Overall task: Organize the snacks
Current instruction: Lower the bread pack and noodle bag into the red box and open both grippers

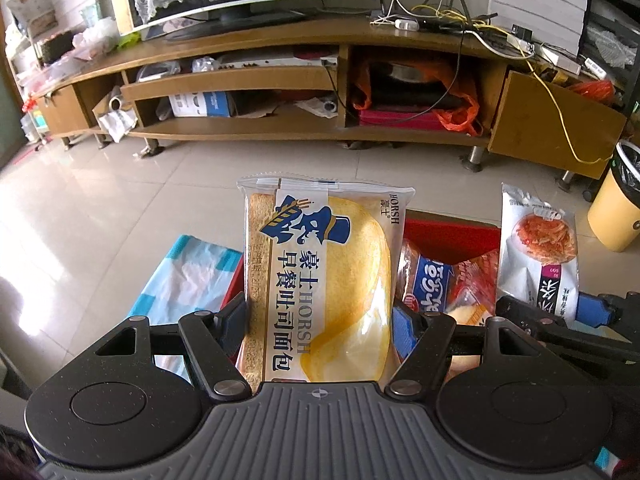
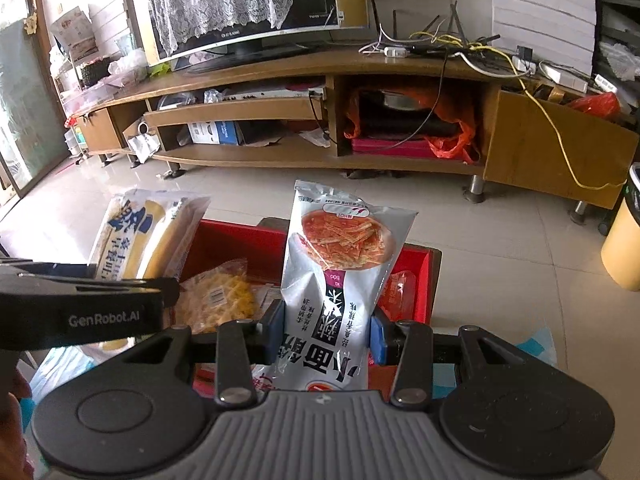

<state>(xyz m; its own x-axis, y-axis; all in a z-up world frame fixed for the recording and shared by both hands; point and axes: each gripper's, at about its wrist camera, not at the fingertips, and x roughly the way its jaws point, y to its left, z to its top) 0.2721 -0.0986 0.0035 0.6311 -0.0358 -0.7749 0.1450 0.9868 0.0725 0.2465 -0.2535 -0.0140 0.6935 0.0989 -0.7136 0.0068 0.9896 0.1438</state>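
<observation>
My left gripper (image 1: 320,320) is shut on a packet of sliced toast bread (image 1: 320,264), yellow and white with blue print, held upright. The same bread packet (image 2: 140,236) shows at the left of the right wrist view. My right gripper (image 2: 326,326) is shut on a silver spicy-strip snack bag (image 2: 336,276) with a red food picture, also upright. That silver bag (image 1: 538,252) appears at the right of the left wrist view. Both packets hang over a red box (image 2: 248,240) with several snacks inside, among them a yellow snack bag (image 2: 218,300).
The red box (image 1: 452,234) sits on a low surface with a blue-and-white plastic sheet (image 1: 184,276) beside it. Beyond lies a tiled floor (image 1: 120,200) and a long wooden TV stand (image 1: 280,128) with clutter. A yellow bin (image 1: 616,208) stands at the right.
</observation>
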